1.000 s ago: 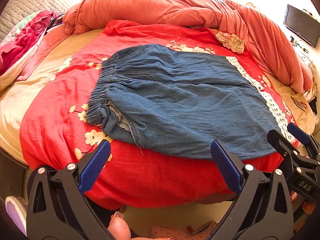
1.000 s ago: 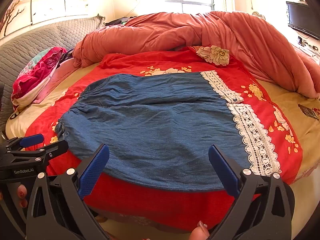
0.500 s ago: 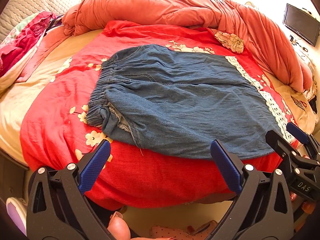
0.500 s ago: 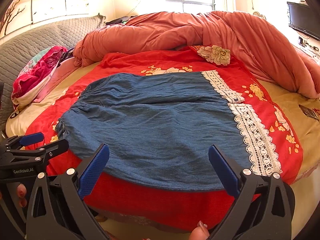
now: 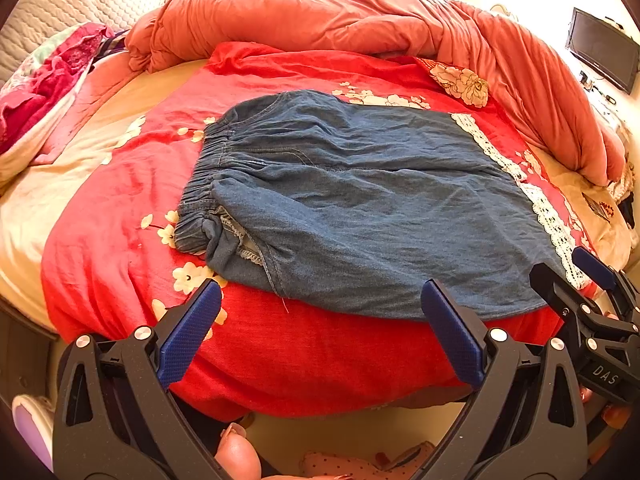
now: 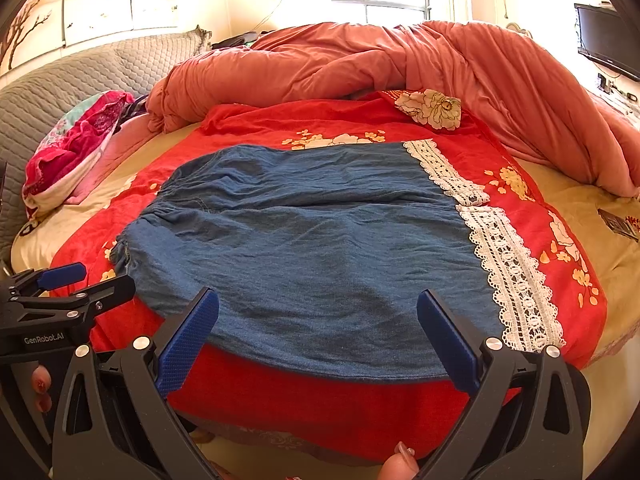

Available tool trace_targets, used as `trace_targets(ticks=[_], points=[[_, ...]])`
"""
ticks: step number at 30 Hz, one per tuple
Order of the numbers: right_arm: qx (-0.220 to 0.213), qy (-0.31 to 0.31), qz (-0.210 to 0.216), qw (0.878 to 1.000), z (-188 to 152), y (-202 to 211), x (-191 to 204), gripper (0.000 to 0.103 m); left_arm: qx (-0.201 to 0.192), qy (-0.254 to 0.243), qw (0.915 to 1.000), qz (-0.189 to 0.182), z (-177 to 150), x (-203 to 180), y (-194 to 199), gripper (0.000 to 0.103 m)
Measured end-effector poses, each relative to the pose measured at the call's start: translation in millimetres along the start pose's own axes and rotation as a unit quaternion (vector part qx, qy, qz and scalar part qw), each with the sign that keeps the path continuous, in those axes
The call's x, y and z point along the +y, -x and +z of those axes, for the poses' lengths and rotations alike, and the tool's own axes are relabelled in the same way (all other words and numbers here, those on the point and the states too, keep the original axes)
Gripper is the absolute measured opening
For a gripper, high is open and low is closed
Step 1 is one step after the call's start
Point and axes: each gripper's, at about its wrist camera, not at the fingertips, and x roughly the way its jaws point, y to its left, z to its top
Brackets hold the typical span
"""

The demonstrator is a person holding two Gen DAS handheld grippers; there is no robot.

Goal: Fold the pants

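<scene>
Blue denim pants [image 5: 360,204] [image 6: 320,248] lie flat across a red floral sheet [image 5: 120,216] [image 6: 320,400] on the bed, elastic waistband to the left, white lace hems [image 6: 508,276] to the right. My left gripper [image 5: 320,300] is open, held near the bed's front edge below the waistband end, with nothing between its fingers. My right gripper [image 6: 318,312] is open too, hovering over the pants' near edge toward the hem end. Each gripper shows at the side of the other's view, the right one [image 5: 592,280] and the left one [image 6: 64,284].
A rumpled salmon duvet [image 5: 340,20] [image 6: 400,64] is heaped along the back and right of the bed. Pink and floral clothes [image 6: 72,148] lie at the left by a grey quilted headboard [image 6: 80,76]. A dark screen [image 5: 604,54] hangs at right.
Both grippers stay open and nearly still. The views shift only slightly toward the bed; the pants have not moved.
</scene>
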Motion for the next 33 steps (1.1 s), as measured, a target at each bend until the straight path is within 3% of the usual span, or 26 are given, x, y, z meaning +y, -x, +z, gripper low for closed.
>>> trace_targets(ticks=[23, 33], points=[[0.014, 0.004, -0.005, 1.000, 3, -17, 5, 0.099, 0.007, -0.002, 1.0000, 0.001, 11, 3, -14, 0.094], [0.023, 0.016, 0.001, 1.000, 19, -35, 7, 0.099, 0.002, 0.008, 1.0000, 0.001, 29, 14, -28, 0.094]])
